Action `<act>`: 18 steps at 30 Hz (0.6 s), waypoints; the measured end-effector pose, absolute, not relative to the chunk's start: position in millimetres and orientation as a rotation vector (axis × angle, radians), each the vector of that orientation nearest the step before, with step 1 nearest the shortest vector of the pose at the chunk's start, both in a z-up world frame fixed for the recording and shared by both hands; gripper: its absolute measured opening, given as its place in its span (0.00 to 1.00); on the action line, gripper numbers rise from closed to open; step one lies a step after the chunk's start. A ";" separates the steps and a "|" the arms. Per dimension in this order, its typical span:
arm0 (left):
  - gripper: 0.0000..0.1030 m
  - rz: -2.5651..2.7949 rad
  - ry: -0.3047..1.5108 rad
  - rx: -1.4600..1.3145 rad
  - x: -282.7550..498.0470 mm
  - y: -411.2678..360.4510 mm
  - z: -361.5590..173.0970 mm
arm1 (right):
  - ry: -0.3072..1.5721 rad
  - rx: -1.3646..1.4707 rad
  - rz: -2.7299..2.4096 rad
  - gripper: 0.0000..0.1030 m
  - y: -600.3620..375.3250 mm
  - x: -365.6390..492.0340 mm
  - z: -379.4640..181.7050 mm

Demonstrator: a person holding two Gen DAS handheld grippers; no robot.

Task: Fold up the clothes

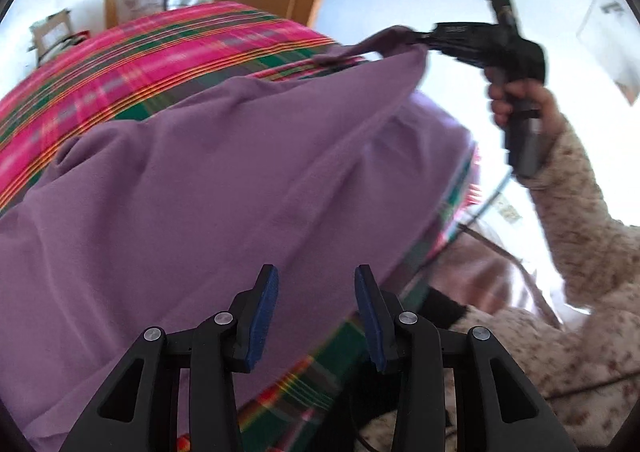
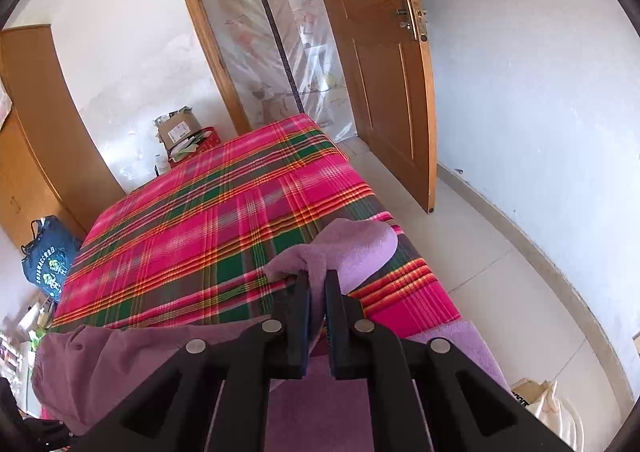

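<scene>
A purple garment (image 1: 224, 180) lies spread over a bed with a pink, green and orange plaid cover (image 1: 152, 52). My left gripper (image 1: 316, 272) hovers open just above the garment's near part, nothing between its blue pads (image 1: 264, 312). In the left wrist view the right gripper (image 1: 424, 40), held by a person's hand (image 1: 520, 100), lifts the garment's far corner off the bed. The right wrist view shows the right gripper (image 2: 317, 278) shut on that purple cloth (image 2: 344, 244), which bunches above the fingertips and hangs down toward the plaid cover (image 2: 200, 220).
A wooden door (image 2: 384, 64) stands open at the bed's far corner beside a curtained doorway (image 2: 280, 44). Cardboard boxes (image 2: 180, 132) sit past the bed's far edge, a blue bag (image 2: 48, 256) at the left. Tiled floor (image 2: 500, 284) runs along the bed's right side. A patterned sleeve (image 1: 580, 220) reaches in.
</scene>
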State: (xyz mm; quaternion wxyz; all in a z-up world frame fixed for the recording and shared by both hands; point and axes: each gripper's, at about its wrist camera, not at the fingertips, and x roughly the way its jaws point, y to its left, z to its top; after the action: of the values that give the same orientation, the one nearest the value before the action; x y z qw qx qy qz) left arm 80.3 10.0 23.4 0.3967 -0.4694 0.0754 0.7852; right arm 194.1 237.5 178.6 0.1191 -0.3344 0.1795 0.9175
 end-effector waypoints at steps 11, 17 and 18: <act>0.43 2.067 0.406 -1.256 58.0 18.0 10.1 | 0.537 -1.007 2.672 0.07 239.4 196.8 170.2; 0.43 2.040 0.383 -1.284 54.6 15.3 3.9 | 0.551 -1.005 2.667 0.07 240.9 199.1 169.0; 0.43 2.036 0.375 -1.287 54.1 14.8 3.6 | 0.555 -1.006 2.666 0.07 241.1 199.4 168.5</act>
State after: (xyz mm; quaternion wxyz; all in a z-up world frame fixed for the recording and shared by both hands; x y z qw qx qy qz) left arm 54.1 14.8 3.6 0.3448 -0.4956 0.1446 0.7840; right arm 199.4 241.1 168.5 0.1192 -0.3440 0.1898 0.9118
